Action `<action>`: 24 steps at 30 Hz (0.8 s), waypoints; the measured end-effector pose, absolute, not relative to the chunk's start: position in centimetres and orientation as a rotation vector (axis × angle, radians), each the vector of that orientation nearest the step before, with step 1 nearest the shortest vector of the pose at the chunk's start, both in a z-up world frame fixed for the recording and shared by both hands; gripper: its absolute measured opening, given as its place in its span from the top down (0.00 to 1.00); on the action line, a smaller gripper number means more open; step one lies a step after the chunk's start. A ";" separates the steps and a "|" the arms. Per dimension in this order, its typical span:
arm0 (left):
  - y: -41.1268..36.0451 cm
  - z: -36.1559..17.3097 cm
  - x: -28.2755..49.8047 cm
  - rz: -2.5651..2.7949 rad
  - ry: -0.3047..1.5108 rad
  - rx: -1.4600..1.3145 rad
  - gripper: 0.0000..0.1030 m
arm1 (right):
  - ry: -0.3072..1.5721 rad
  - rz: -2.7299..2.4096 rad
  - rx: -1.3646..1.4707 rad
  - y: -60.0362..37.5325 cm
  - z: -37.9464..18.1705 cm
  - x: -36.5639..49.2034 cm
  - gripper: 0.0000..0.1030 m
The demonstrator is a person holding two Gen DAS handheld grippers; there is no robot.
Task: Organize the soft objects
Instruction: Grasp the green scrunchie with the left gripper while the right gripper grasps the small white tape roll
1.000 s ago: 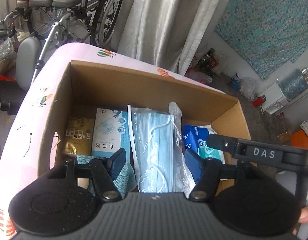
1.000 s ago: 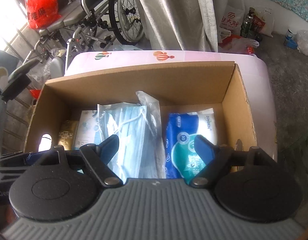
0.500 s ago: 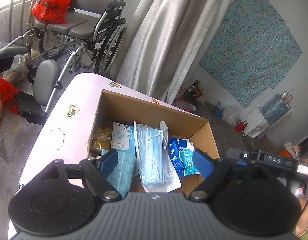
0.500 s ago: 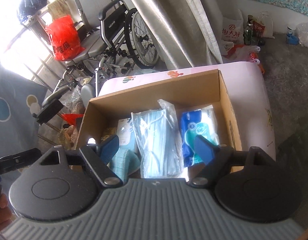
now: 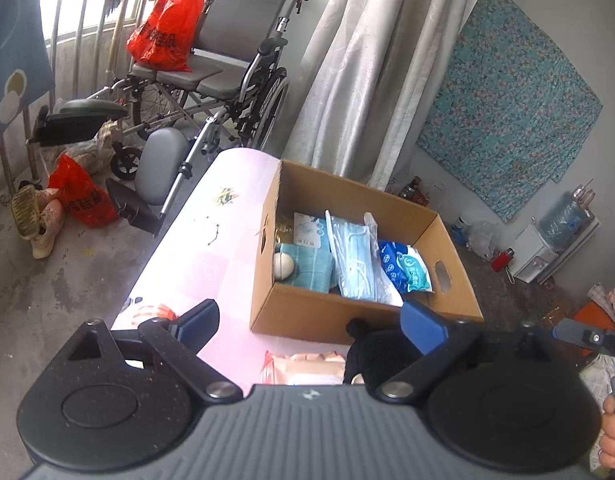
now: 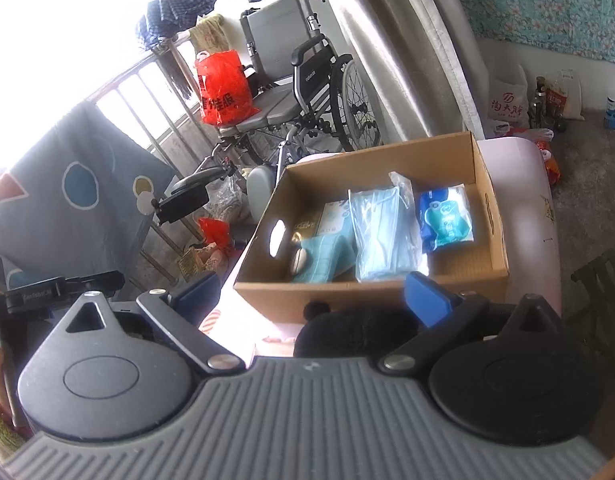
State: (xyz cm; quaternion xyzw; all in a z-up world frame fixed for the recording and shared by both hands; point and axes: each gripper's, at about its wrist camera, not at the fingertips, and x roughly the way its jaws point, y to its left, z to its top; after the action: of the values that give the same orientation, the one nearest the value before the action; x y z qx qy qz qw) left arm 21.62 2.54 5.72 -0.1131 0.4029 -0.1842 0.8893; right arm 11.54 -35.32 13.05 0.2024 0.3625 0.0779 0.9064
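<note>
Now both the left gripper (image 5: 309, 322) and right gripper (image 6: 313, 294) hover near the cardboard box (image 5: 363, 316), jaws spreading wider with nothing between them. Inside the box lie a teal cloth (image 5: 311, 266), a mask pack (image 5: 357, 258) and a blue wipes pack (image 5: 405, 266); a black plush (image 5: 377, 354) sits just before it.

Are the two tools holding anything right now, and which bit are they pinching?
Nothing is held. The left tool and right tool are opening, with nothing pinched between them.

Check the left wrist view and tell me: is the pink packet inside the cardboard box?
No. The pink packet lies on the table outside the cardboard box, in front of its near wall.
</note>
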 end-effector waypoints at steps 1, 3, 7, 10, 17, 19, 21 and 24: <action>2.7 5.1 21.1 -0.383 0.851 -0.239 0.05 | 0.743 0.160 0.401 -34.3 12.8 9.9 0.02; 3.2 3.4 19.6 -0.382 0.893 -0.245 0.05 | 0.738 0.157 0.365 -32.7 12.0 7.1 0.02; 3.2 -0.1 17.4 -0.369 0.960 -0.216 0.05 | 0.752 0.150 0.344 -29.6 9.7 3.1 0.02; 3.0 -2.4 16.1 -0.351 0.991 -0.185 0.05 | 0.778 0.148 0.335 -27.6 7.6 0.9 0.02; 1.1 -3.1 16.3 -0.369 0.979 -0.140 0.06 | 0.855 0.102 0.320 -26.3 3.8 0.0 0.02; -0.1 -2.6 17.0 -0.377 0.941 -0.124 0.06 | 0.837 0.087 0.332 -27.4 4.3 0.7 0.02; -0.9 -2.5 17.5 -0.387 0.929 -0.107 0.06 | 0.805 0.072 0.356 -29.0 5.2 1.9 0.02; -2.0 -3.8 18.0 -0.402 0.957 -0.082 0.06 | 0.771 0.077 0.412 -30.6 6.0 3.1 0.02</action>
State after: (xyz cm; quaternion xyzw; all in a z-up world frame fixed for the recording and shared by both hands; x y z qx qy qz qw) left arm 18.00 -2.03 -3.83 -0.0391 0.4572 -0.1920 0.8675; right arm 3.07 -30.58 6.03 0.1997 0.3732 0.0374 0.9052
